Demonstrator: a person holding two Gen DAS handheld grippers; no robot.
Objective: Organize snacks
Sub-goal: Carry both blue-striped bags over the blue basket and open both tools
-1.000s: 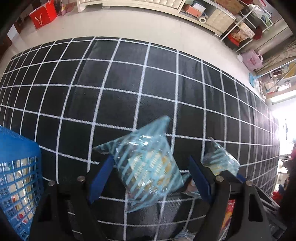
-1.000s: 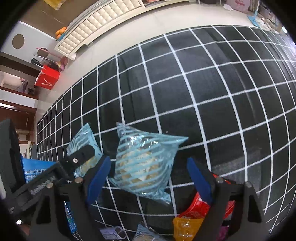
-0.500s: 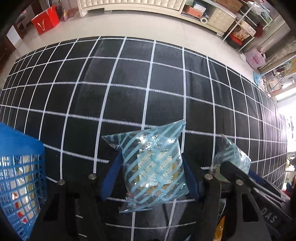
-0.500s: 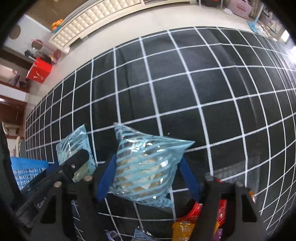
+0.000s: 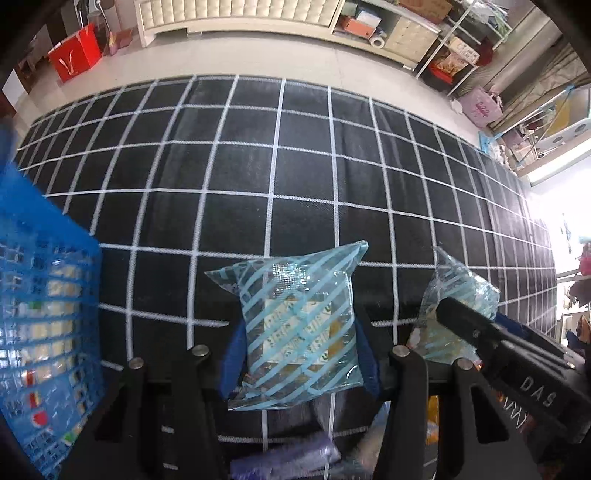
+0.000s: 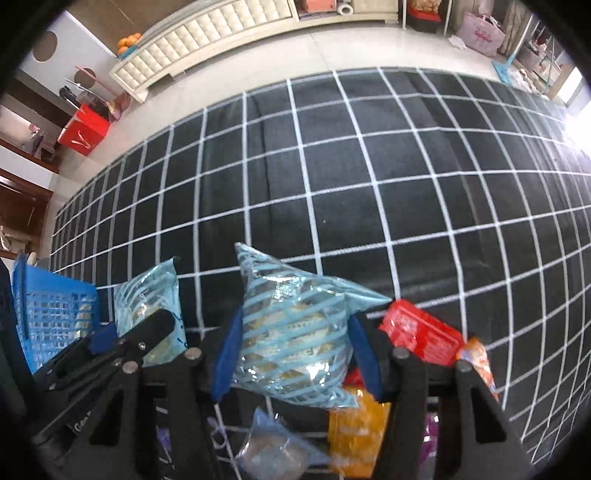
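Now, left gripper (image 5: pixel 299 354): clamped on striped packet (image 5: pixel 301 328).
Right gripper (image 6: pixel 291 354): clamped on second packet (image 6: pixel 295 332).
Advice: carry level to blue basket (image 5: pixel 44 314).

A black cloth with a white grid (image 5: pixel 295 177) covers the surface. Beyond its far edge lies a pale tiled floor (image 5: pixel 229 48). A cream tufted bench (image 5: pixel 236 14) stands along the far side of that floor. A red paper bag (image 5: pixel 75 51) sits on the floor to the left, near the bench's end. To the right stand wire shelves (image 5: pixel 454 44) holding boxes, with a pink bag (image 5: pixel 482 107) on the floor beside them.
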